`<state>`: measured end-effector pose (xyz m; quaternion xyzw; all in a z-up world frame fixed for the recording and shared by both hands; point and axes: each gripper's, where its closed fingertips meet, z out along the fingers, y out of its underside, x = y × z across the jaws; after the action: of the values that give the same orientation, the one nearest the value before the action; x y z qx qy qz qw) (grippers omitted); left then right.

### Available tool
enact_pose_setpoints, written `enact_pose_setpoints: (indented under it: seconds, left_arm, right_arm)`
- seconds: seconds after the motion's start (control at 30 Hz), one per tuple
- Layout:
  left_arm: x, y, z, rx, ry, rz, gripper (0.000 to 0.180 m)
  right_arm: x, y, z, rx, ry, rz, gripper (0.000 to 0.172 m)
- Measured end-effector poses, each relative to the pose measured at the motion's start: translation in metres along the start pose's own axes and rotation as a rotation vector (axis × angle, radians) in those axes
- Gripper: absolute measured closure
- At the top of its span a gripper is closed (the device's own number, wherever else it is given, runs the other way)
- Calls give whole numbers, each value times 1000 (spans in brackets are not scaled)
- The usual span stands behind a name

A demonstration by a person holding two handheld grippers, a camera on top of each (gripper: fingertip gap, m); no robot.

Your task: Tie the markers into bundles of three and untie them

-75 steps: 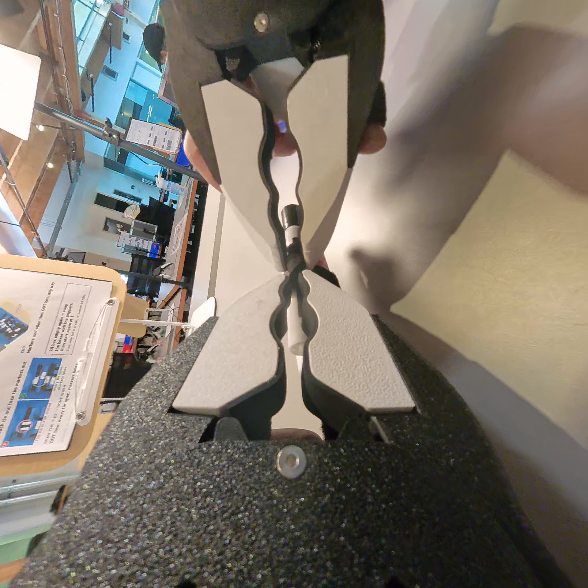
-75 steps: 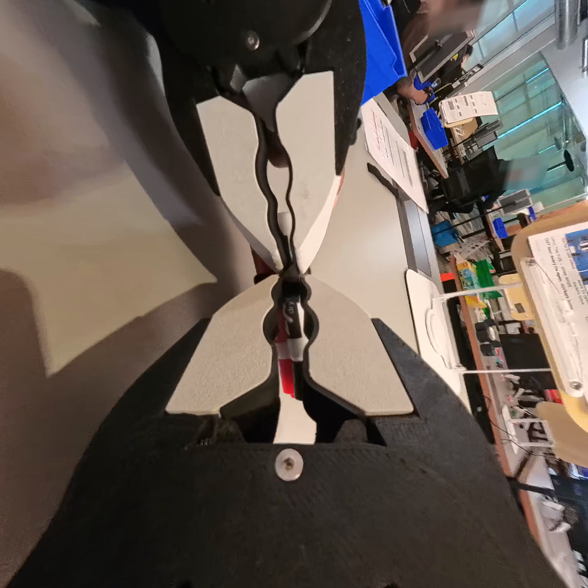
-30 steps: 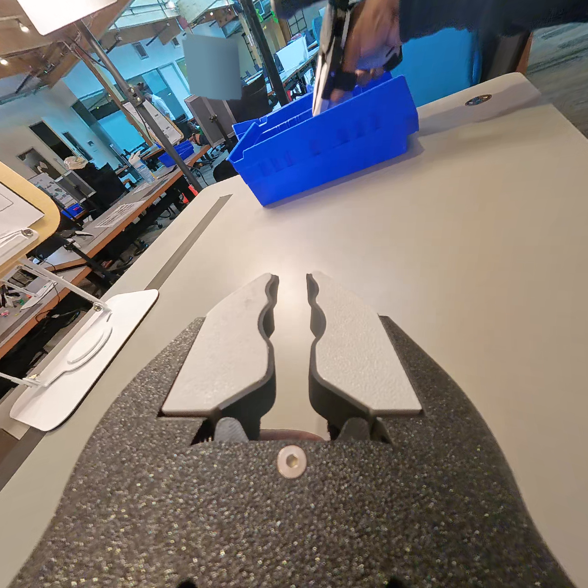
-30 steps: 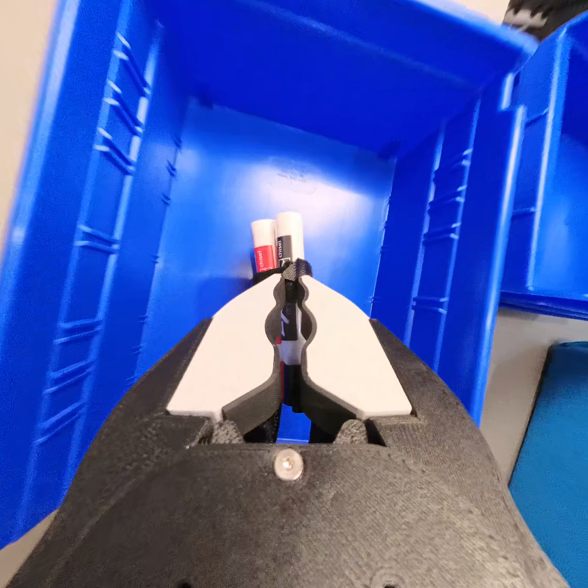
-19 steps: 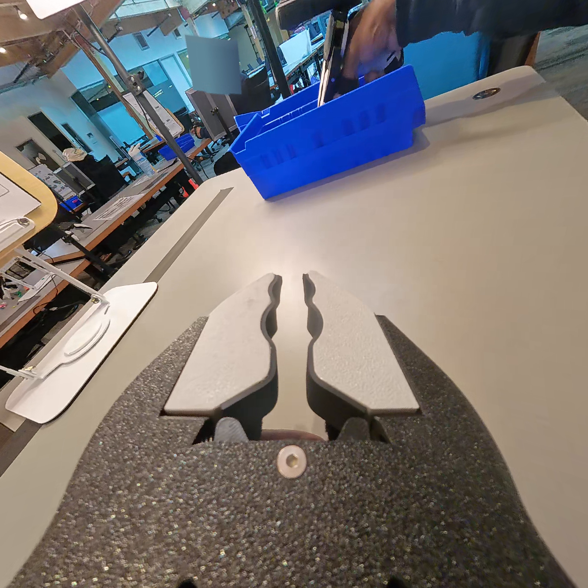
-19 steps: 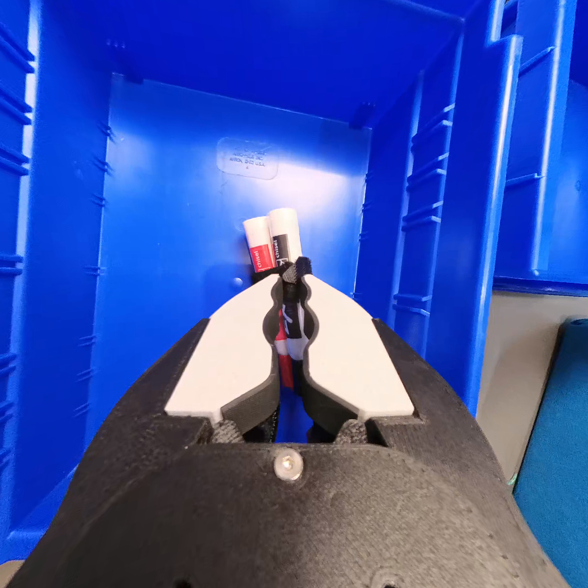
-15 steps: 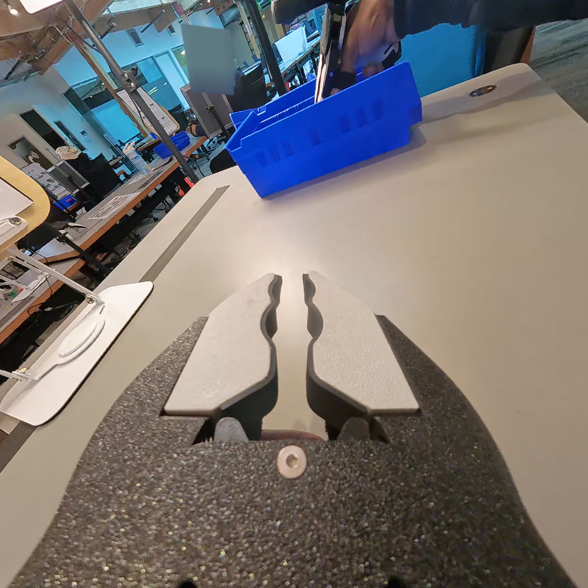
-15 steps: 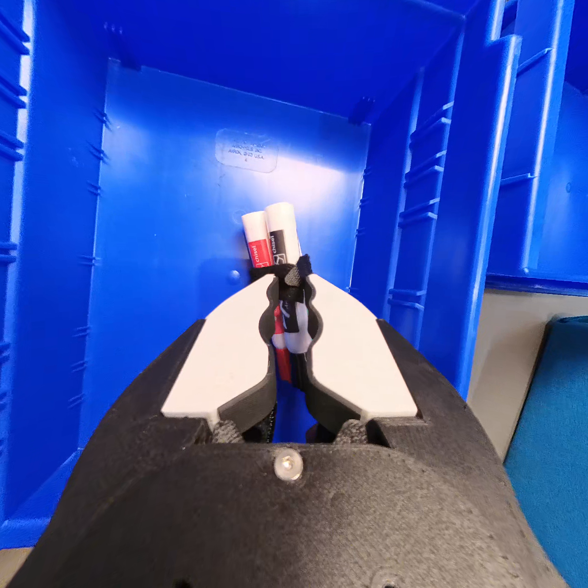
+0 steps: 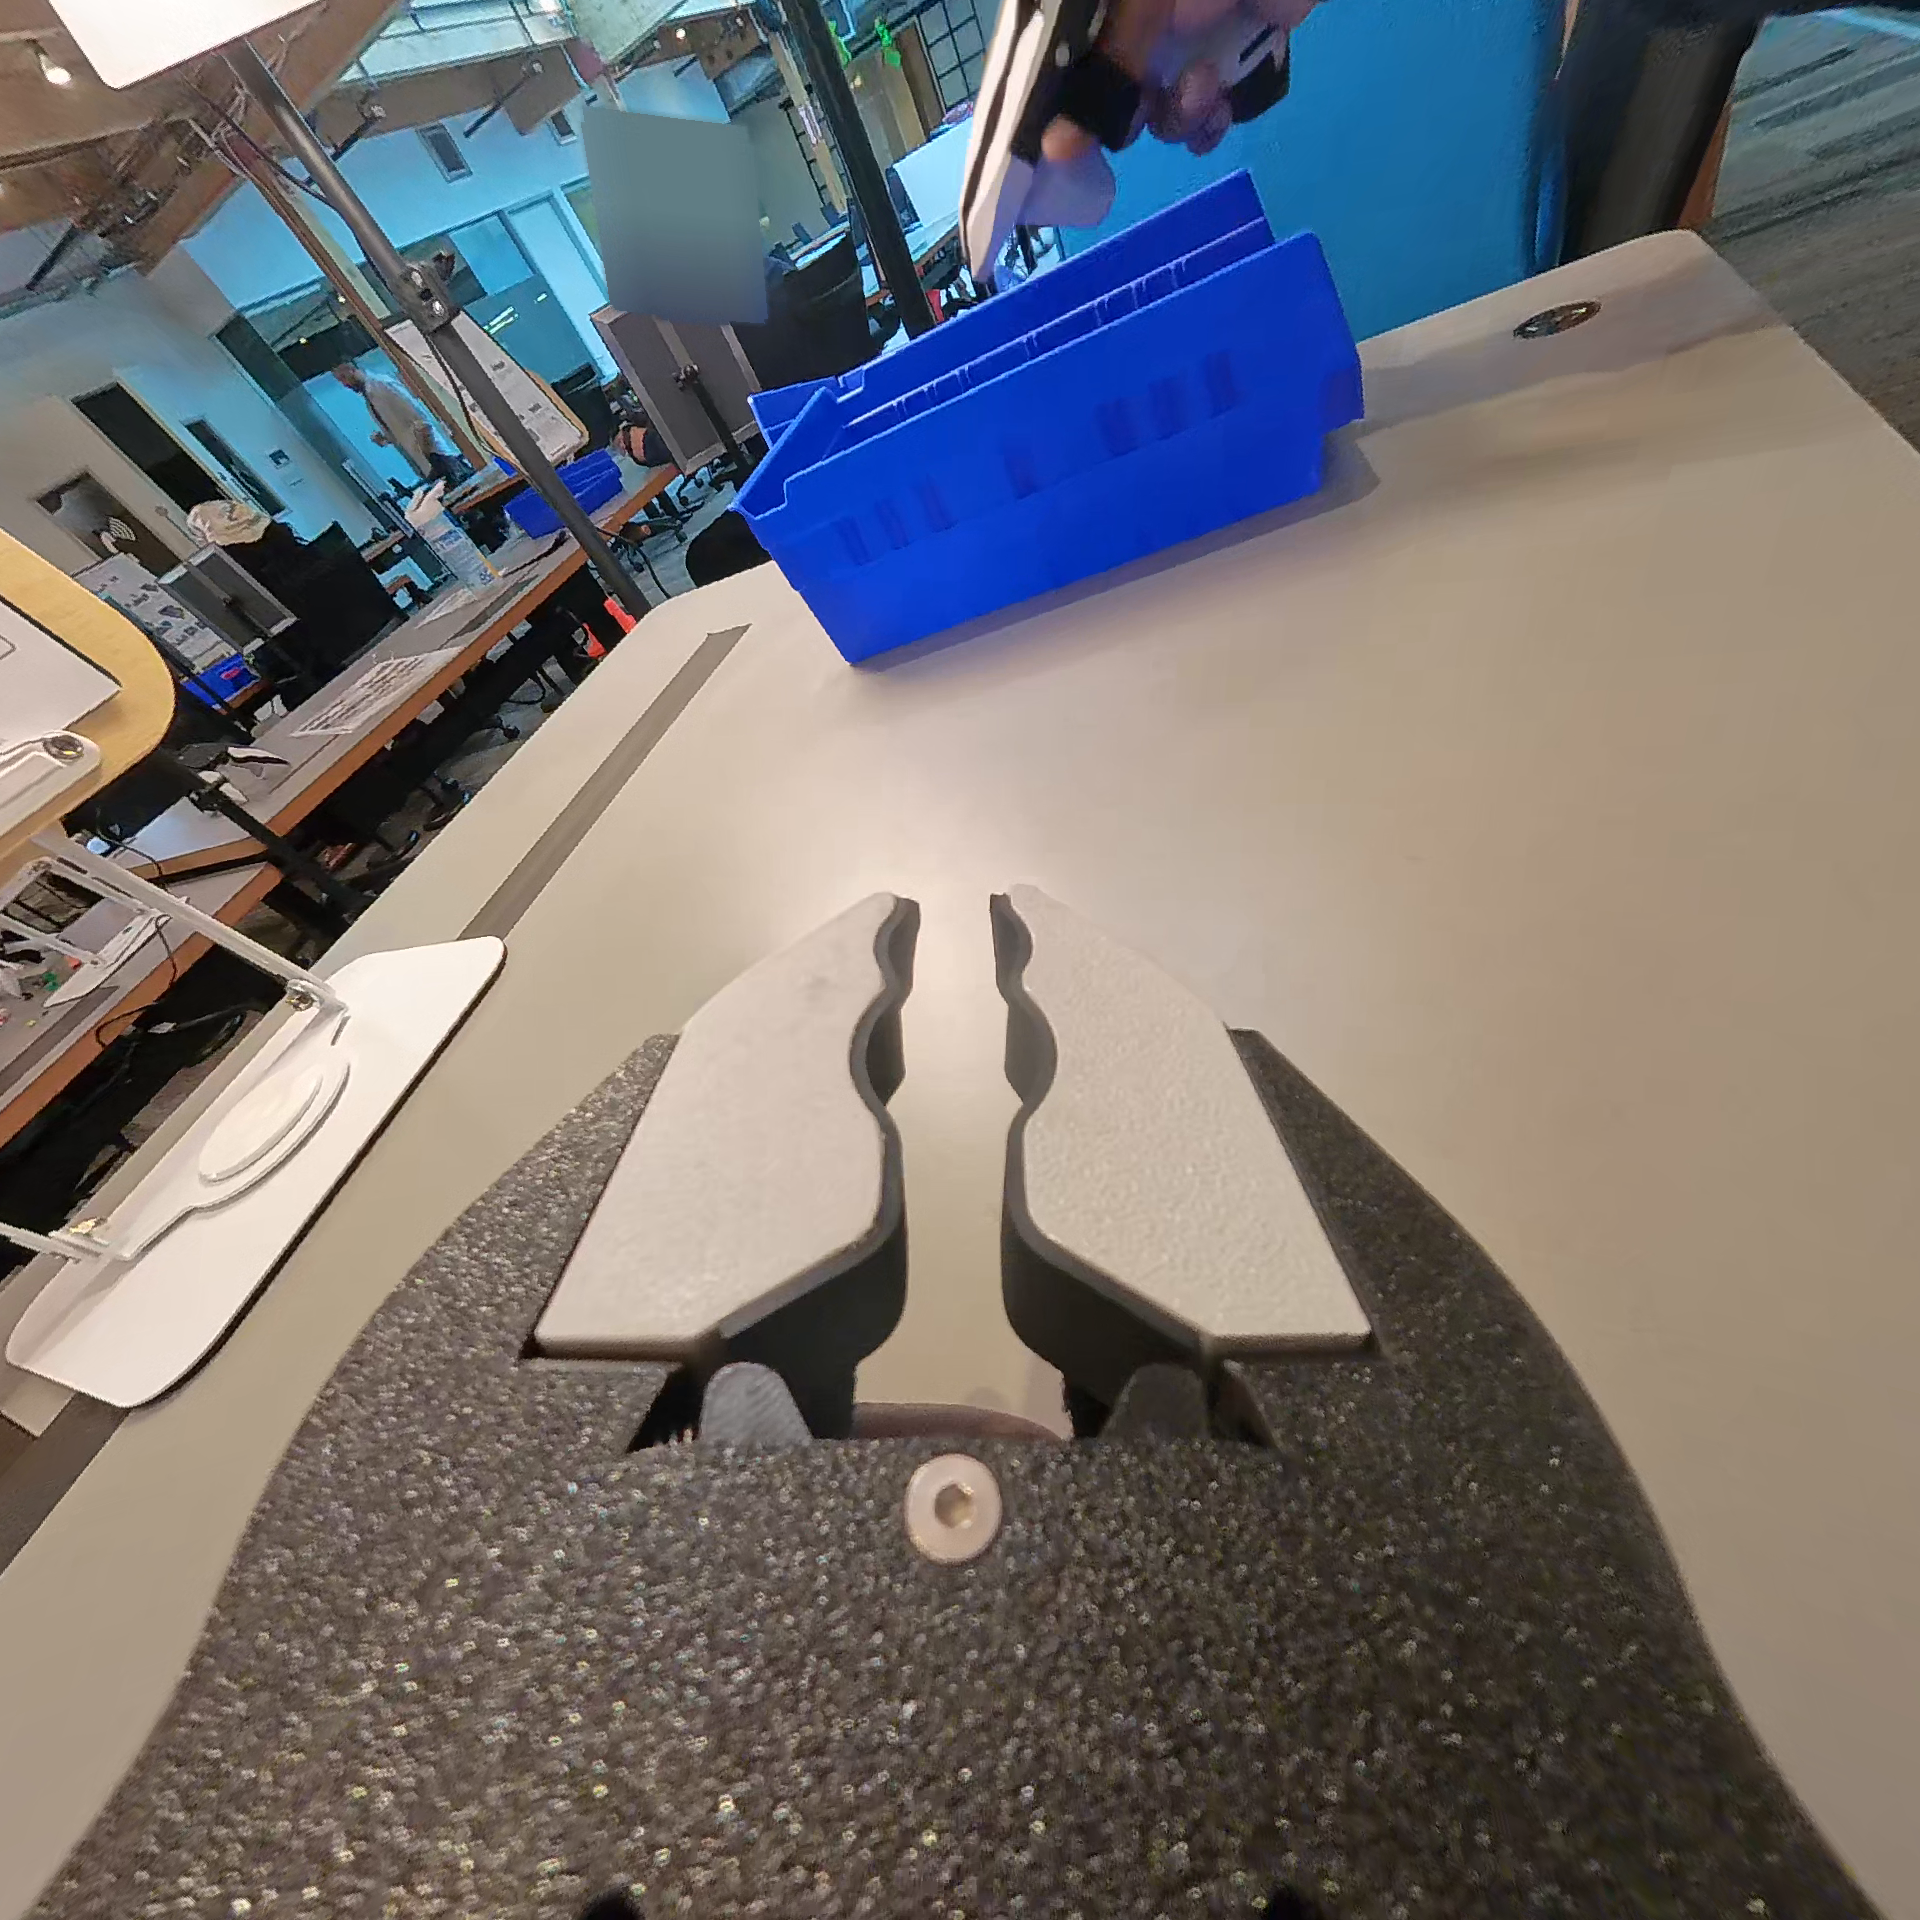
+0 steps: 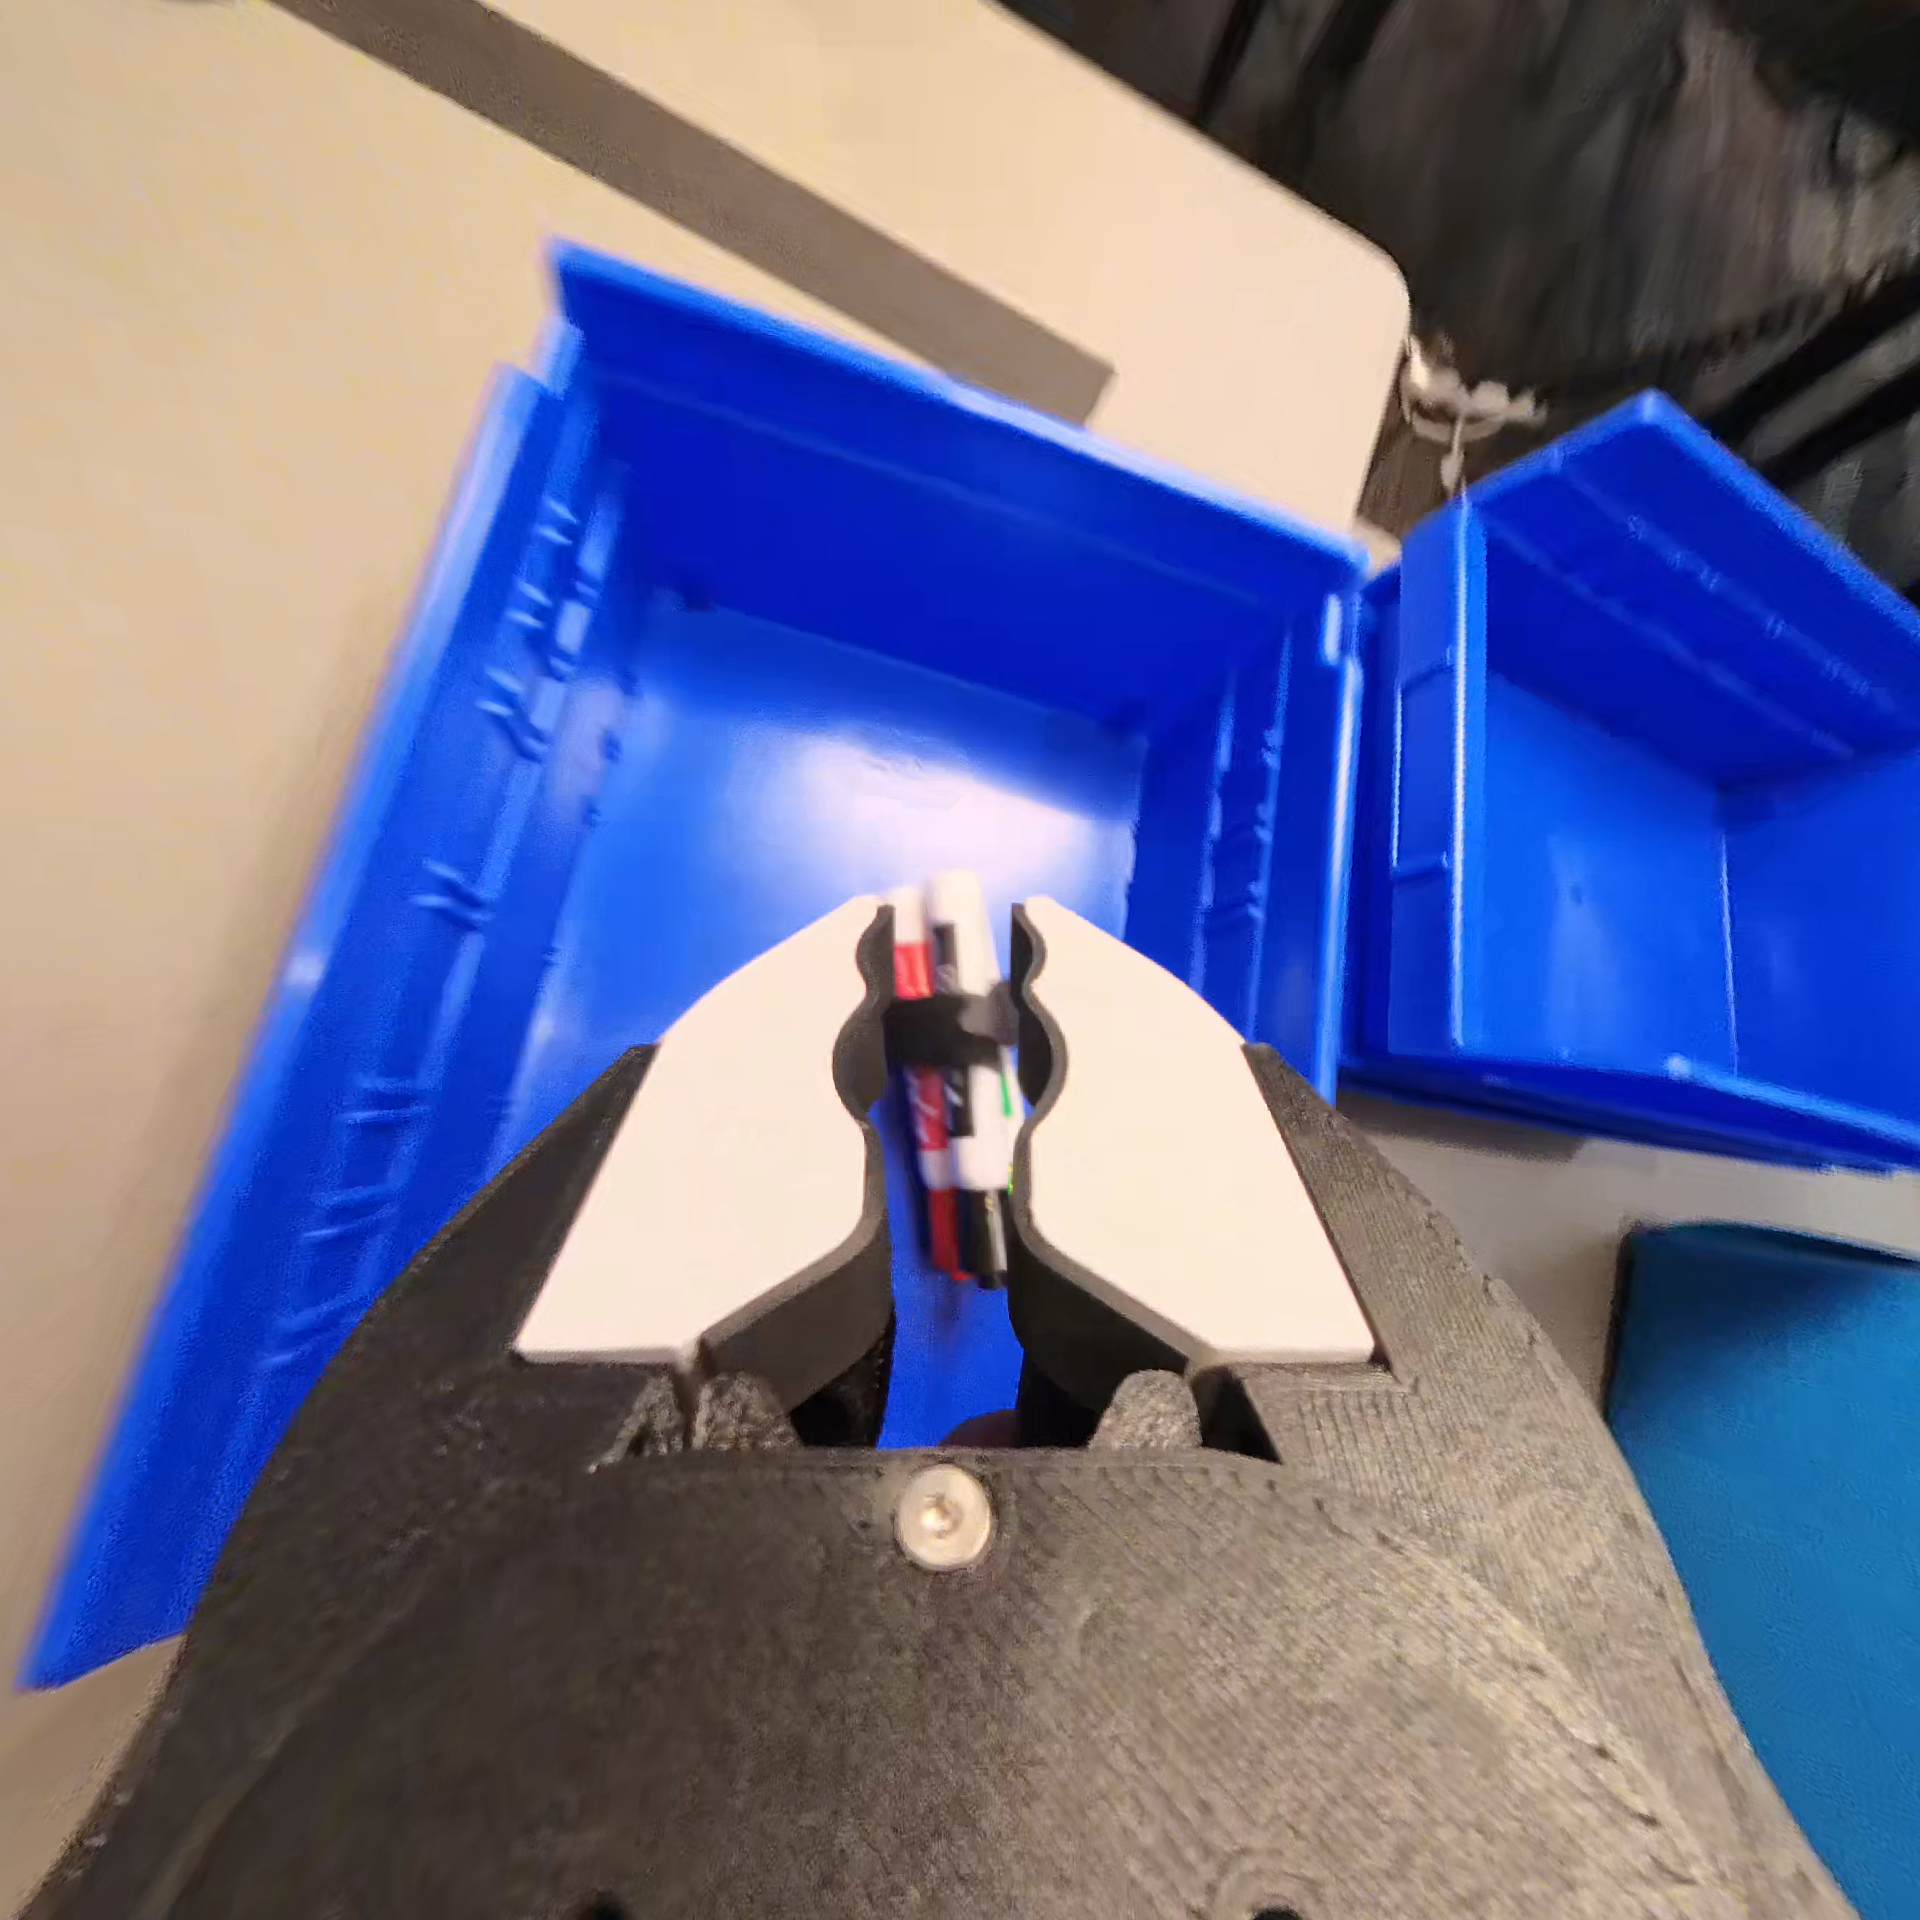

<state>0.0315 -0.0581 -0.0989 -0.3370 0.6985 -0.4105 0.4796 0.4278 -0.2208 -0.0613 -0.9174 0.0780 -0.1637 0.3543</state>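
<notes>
In the right wrist view a bundle of markers (image 10: 951, 1081), white barrels with red and black labels tied by a black strap (image 10: 940, 1023), lies on the floor of a blue bin (image 10: 468, 935). My right gripper (image 10: 948, 914) hangs above it with its fingers apart and a gap on both sides of the bundle, so it holds nothing. My left gripper (image 9: 954, 909) is open and empty, low over the grey table (image 9: 1455, 831). The left wrist view shows the right gripper (image 9: 1008, 177) far off, above the blue bins (image 9: 1039, 488).
A second blue bin (image 10: 1662, 831) stands right beside the first. A teal mat (image 10: 1766, 1455) lies at the right. A white stand base (image 9: 260, 1122) sits at the table's left edge, with a dark strip (image 9: 603, 790) running along that side. The gap from one gripper's tips to the other's is roughly 45 centimeters.
My right gripper carried the tied bundle into the blue bin, opened its fingers and let it go, then drew back and up. My left gripper stayed open over the table.
</notes>
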Motion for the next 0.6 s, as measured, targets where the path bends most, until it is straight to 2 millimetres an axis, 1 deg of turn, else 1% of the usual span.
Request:
enact_pose_setpoints:
  seconds: [0.07, 0.13, 0.2, 0.27, 0.37, 0.43, 0.53, 0.6]
  left_arm:
    - [0, 0, 0, 1, 0, -2, 166]
    - [-1, 1, 1, -1, -3, -5, 165]
    - [-3, 3, 1, -8, -11, -13, 165]
    - [-8, 4, 1, -9, -33, -20, 164]
    - [-19, 6, -2, -6, -84, -36, 162]
    - [-29, 8, -4, 0, -122, -63, 160]
    - [-45, 14, -9, 4, -181, -122, 157]
    - [-55, 19, -13, 0, -215, -162, 155]
  right_arm:
    - [-28, -25, -16, 62, -35, -57, 150]
    - [-66, -49, -28, 121, -75, -134, 151]
    - [-113, -67, -33, 161, -135, -205, 151]
    - [-164, -78, -29, 192, -205, -265, 149]
    - [-239, -88, -8, 241, -323, -301, 147]
    - [-281, -93, 15, 263, -379, -298, 145]
    - [-332, -99, 54, 280, -423, -280, 141]
    - [-355, -99, 78, 265, -421, -283, 139]
